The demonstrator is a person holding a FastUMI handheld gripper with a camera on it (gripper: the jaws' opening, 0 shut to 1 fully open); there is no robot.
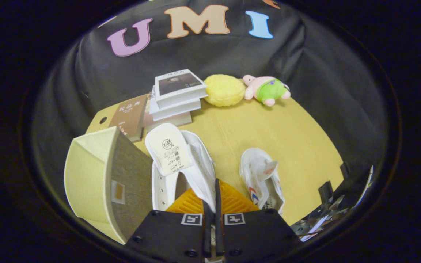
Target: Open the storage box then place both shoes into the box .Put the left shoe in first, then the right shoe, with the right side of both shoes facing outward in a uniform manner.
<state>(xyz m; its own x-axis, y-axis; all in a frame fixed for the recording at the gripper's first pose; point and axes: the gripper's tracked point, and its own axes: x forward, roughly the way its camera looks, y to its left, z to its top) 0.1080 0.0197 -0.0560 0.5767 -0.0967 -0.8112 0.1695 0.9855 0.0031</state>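
Gripper (212, 204) clamped on white shoe's (181, 164) side wall, storage box (101, 175) open just left of fingers, second shoe (263, 179) right. Thin pinch; may slip or twist on entry.

You work in a recording booth, not in a real home. Black cloth (323, 73) hangs as a wall behind a small wooden bench (287, 128). On the bench you see household props put there for show: a stack of books (175, 96), a yellow cushion (224, 90) and a plush toy (267, 89).
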